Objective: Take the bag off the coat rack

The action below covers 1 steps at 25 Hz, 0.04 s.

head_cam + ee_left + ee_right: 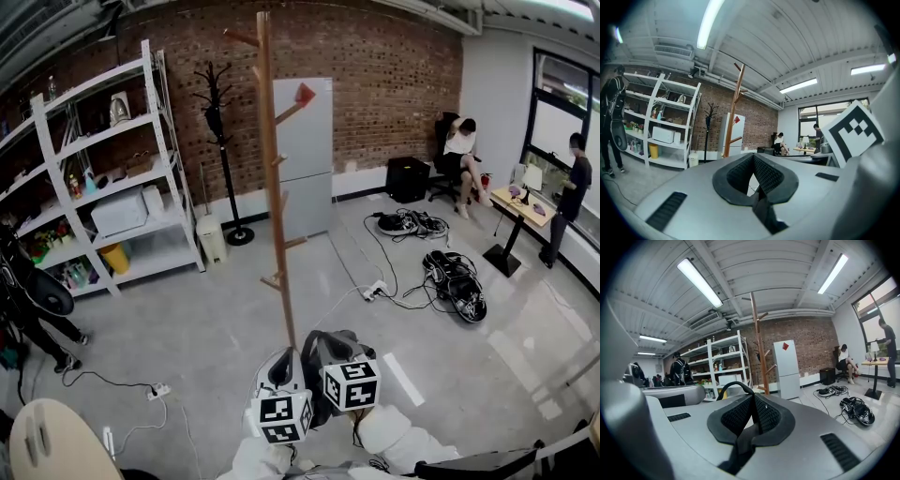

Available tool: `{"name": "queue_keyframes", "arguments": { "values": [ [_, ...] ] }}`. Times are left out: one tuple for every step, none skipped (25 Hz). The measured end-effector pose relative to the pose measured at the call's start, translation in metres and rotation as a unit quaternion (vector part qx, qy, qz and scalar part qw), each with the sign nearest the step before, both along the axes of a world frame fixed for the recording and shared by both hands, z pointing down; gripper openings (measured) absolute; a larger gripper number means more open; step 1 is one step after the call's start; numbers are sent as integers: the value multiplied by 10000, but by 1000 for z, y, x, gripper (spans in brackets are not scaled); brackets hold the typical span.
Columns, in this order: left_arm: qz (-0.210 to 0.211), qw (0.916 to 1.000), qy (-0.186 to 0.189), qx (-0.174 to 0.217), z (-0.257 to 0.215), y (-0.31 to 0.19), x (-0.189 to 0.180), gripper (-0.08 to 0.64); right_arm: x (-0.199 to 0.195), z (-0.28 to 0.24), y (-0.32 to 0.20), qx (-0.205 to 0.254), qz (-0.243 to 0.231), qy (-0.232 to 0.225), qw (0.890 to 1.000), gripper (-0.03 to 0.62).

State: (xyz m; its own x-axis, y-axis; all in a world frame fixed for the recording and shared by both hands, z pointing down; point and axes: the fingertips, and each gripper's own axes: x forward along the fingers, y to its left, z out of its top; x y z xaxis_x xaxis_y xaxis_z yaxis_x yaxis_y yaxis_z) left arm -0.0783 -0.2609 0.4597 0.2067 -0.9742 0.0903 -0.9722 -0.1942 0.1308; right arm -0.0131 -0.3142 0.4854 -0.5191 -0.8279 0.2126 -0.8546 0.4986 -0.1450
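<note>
left gripper (753, 156): low, jaws together | right gripper (752, 394): beside it, jaws pinching black loop (733, 385)

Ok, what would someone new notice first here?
The tall wooden coat rack stands mid-floor, its pegs bare. Behind it, a white fridge sits against the brick wall. Nearest, the left gripper and right gripper point toward it, jaws together, the right apparently pinching a thin black loop.

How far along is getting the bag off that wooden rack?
Mostly done: the wooden coat rack has bare pegs. In hand: the right gripper is shut on a black strap, seemingly of the dark bag between both grippers. The left gripper is shut, empty. Left: perhaps setting it down.
</note>
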Motion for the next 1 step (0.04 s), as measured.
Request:
{"name": "queue_keyframes", "arguments": {
  "values": [
    [3, 10000, 3, 8, -1, -1, -1, 0, -1, 0, -1, 2, 2, 1, 10000, 21]
  ]
}}
